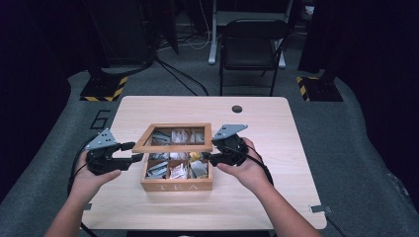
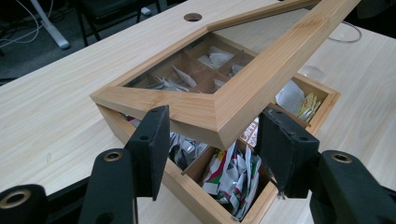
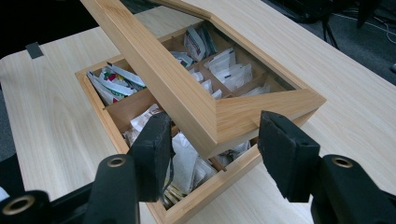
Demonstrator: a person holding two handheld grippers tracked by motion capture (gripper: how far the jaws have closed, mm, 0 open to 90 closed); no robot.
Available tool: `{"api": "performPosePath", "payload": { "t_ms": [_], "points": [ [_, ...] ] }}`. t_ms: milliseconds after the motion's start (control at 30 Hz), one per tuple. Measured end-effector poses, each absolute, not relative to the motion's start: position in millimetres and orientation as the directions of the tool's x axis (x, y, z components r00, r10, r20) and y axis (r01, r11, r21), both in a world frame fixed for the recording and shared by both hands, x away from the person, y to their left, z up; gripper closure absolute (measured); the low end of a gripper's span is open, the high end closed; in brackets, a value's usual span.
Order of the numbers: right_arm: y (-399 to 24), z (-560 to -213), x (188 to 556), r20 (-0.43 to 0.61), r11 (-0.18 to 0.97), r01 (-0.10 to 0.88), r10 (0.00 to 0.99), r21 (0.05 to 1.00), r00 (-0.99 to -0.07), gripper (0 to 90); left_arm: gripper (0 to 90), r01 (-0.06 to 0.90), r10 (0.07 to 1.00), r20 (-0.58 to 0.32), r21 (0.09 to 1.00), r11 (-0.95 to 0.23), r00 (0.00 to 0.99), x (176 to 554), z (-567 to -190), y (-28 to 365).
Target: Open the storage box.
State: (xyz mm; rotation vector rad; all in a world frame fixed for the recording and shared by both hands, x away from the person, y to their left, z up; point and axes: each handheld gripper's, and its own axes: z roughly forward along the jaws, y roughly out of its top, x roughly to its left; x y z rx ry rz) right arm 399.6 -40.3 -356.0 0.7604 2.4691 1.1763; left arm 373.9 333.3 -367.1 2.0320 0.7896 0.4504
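Lid [image 1: 172, 138] of the wooden tea box [image 1: 176, 185], a stiff wood frame around a clear pane, stands part-raised over the compartments, hinged along the far edge and tilted up at its near edge, at the middle of the counter [image 1: 276, 148]. It looks light and rigid, so it should swing on its hinges without flexing; the pane is the fragile part, and the smooth wood could slip, so the front corners of the frame are the sensible places to hold. Left hand-held gripper [image 1: 129, 152] sits at the box's 9 o'clock with the lid's front corner [image 2: 219, 122] between its jaws; one pad seems to touch the frame while the other stands clear, so it reads as released, not clenched. Right hand-held gripper [image 1: 207, 157] is at 3 o'clock, its jaws either side of the other corner [image 3: 243, 119] with gaps showing, likewise released. Paper tea sachets [image 3: 187, 163] fill the compartments below; they are soft and loose. Beyond the box, at 12 o'clock, a dark chair [image 1: 252, 44] stands on the floor.
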Motion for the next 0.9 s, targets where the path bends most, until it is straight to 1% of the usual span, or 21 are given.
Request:
{"api": "performPosePath", "payload": {
  "t_ms": [100,333,400,433,500,667,900],
  "points": [
    [-40,-355,399,-0.034,0.521,0.345,0.587,0.781,-0.809,44.4,45.5,0.357,0.679,0.020,0.839,-0.410,0.734,375,-365,333],
    [-39,-348,405,-0.044,0.518,0.329,0.582,0.789,-0.812,44.5,45.7,0.355,0.678,0.016,0.843,-0.405,0.734,380,-359,334],
    [-40,-346,408,-0.040,0.515,0.326,0.577,0.793,-0.816,44.5,45.4,0.342,0.676,0.033,0.844,-0.414,0.736,381,-357,333],
    [-40,-345,407,-0.025,0.510,0.341,0.583,0.790,-0.812,44.5,45.4,0.338,0.670,0.039,0.841,-0.423,0.741,382,-355,332],
    [-41,-345,409,-0.031,0.509,0.330,0.577,0.795,-0.816,44.5,45.3,0.335,0.672,0.043,0.842,-0.423,0.740,383,-354,332],
    [-41,-342,411,-0.023,0.496,0.334,0.583,0.801,-0.812,45.1,45.3,0.339,0.674,0.039,0.842,-0.420,0.738,386,-349,332],
    [-44,-340,415,-0.030,0.485,0.305,0.568,0.820,-0.823,45.4,45.4,0.347,0.674,0.017,0.848,-0.401,0.739,391,-345,334]
  ]
}}
